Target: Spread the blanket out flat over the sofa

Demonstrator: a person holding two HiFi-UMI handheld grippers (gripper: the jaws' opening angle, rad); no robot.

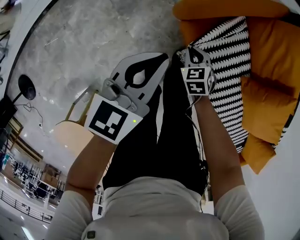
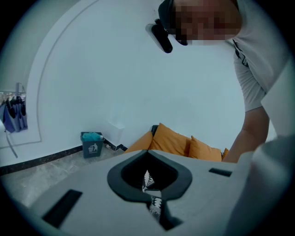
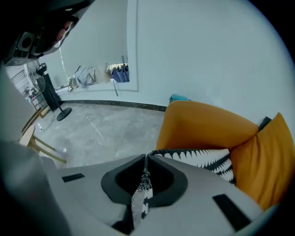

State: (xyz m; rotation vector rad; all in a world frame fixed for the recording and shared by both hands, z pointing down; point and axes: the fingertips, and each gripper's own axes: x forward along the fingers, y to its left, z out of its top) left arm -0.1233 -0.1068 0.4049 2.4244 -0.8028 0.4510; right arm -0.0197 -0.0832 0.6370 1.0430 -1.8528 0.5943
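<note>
Pinching with the right gripper (image 3: 144, 182) a bunched edge of the blanket (image 3: 203, 159), pressing both jaws together on the black-and-white cloth, with a twisted strand of it rising through the slot. Clamping in the same way with the left gripper (image 2: 150, 186), squeezing the jaws on a small fold of that patterned cloth, showing there only as a sliver in the gap.

Holding both grippers out ahead of the body in the head view: right gripper (image 1: 194, 52) just at the near edge of the orange sofa (image 1: 276, 51), left gripper (image 1: 140, 75) beside it, over black trousers (image 1: 173, 140) and grey floor (image 1: 93, 37). Leaving most of the blanket (image 1: 229, 51) lying on the sofa's seat, below the rounded orange arm (image 1: 225, 9) at the top of that view and against a loose orange cushion (image 1: 269, 108) on the right.

Looking along the right gripper's jaws: drawing the blanket's edge in a line from the jaws toward the sofa, under the orange arm and next to a cushion (image 3: 267, 161). Looking along the left gripper's jaws: facing a pale wall (image 2: 115, 69), with a dark bin (image 2: 92, 144) standing at its foot, orange cushions (image 2: 175, 140) just past the jaw tips and a bare forearm (image 2: 251, 133) at the right.

Standing near a wooden chair (image 1: 70, 126) on the floor to the left.
</note>
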